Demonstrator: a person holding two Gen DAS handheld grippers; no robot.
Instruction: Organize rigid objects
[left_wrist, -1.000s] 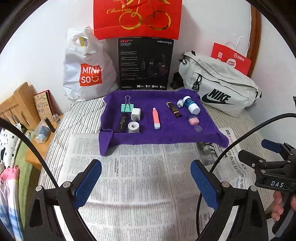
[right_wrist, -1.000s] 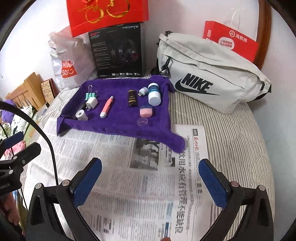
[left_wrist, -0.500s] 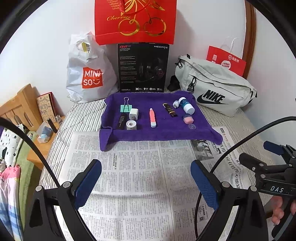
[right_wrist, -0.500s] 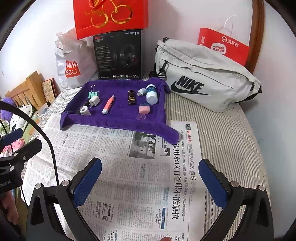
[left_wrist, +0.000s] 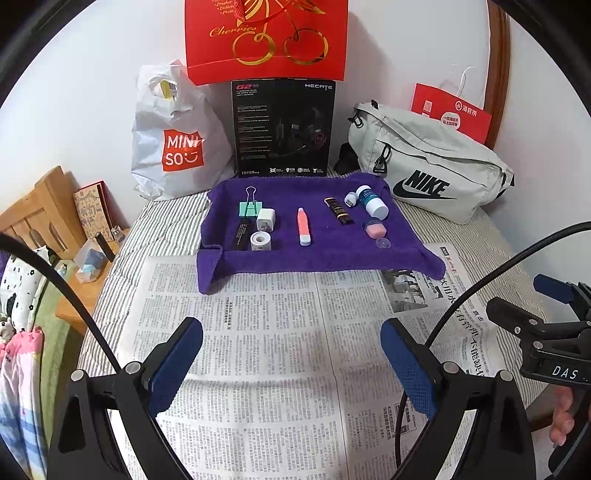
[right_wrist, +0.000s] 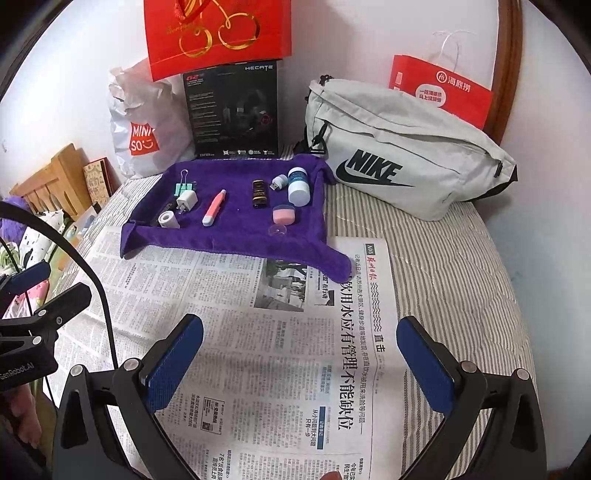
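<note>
A purple towel (left_wrist: 325, 254) (right_wrist: 236, 236) lies at the far end of the bed and bears small objects: a green binder clip (left_wrist: 250, 208), a white charger plug (left_wrist: 266, 219), a white tape roll (left_wrist: 261, 240), a pink-and-white pen (left_wrist: 303, 226) (right_wrist: 214, 207), a dark tube (left_wrist: 338, 211), a white bottle (left_wrist: 372, 201) (right_wrist: 298, 186) and a pink jar (left_wrist: 375, 228) (right_wrist: 283, 215). My left gripper (left_wrist: 291, 363) is open and empty over the newspaper, well short of the towel. My right gripper (right_wrist: 300, 363) is open and empty too.
A newspaper (left_wrist: 280, 350) covers the striped bed in front of the towel. Behind it stand a Miniso bag (left_wrist: 173, 144), a black headset box (left_wrist: 283, 127), a red gift bag (left_wrist: 266, 37) and a grey Nike bag (left_wrist: 436, 173). A wooden stand (left_wrist: 48, 210) is at the left.
Both grippers have drawn back and risen, so the towel and its objects look smaller and farther away. Both stay open. Nothing on the towel has moved.
</note>
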